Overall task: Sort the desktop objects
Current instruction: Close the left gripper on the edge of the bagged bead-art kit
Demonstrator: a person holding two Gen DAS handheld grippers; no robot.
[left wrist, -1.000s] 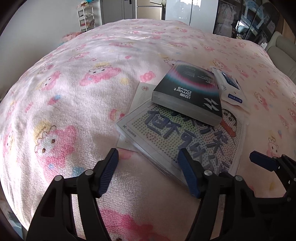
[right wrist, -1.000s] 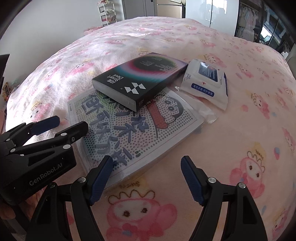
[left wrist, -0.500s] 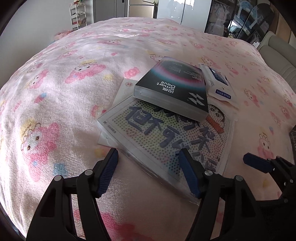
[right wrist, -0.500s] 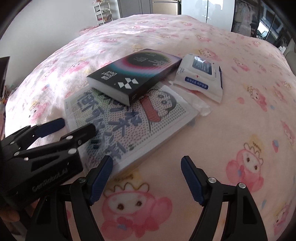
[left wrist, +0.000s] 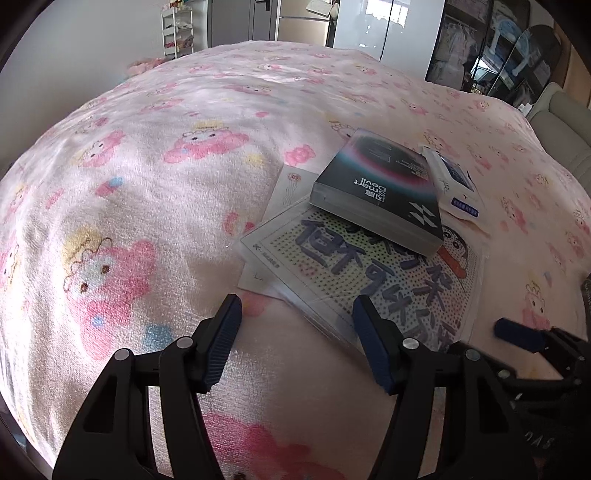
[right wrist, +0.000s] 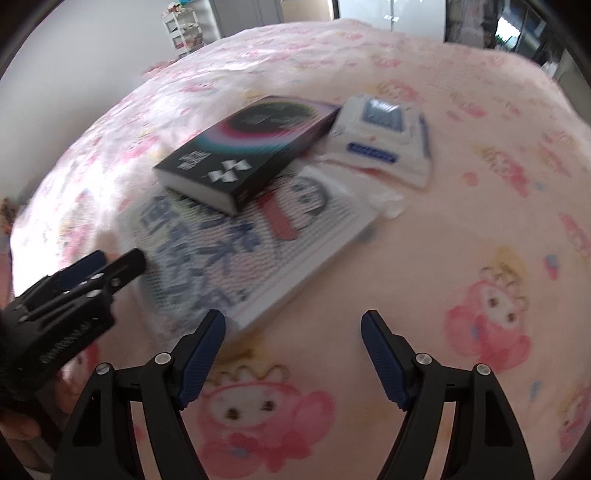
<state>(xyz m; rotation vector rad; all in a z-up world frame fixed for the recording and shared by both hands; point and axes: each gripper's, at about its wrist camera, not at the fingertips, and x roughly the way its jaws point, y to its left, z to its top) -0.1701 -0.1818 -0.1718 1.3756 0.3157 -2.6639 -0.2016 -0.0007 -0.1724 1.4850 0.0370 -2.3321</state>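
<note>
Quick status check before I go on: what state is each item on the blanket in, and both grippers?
Black box: lying flat atop the bead board.
Bead board: flat on the blanket, paper sheet beneath.
Paper sheet: flat, mostly covered.
Wipes pack: lid closed, beside the box.
Left gripper: jaws closing, nothing between them.
Right gripper: open, empty.

Pink cartoon-print blanket (left wrist: 155, 192) lying under and ahead of the gripper. White shelf rack (left wrist: 177, 31) standing far ahead, left. Fridge (left wrist: 295, 20) standing far ahead. Sofa (left wrist: 569, 125) sitting far right.
</note>
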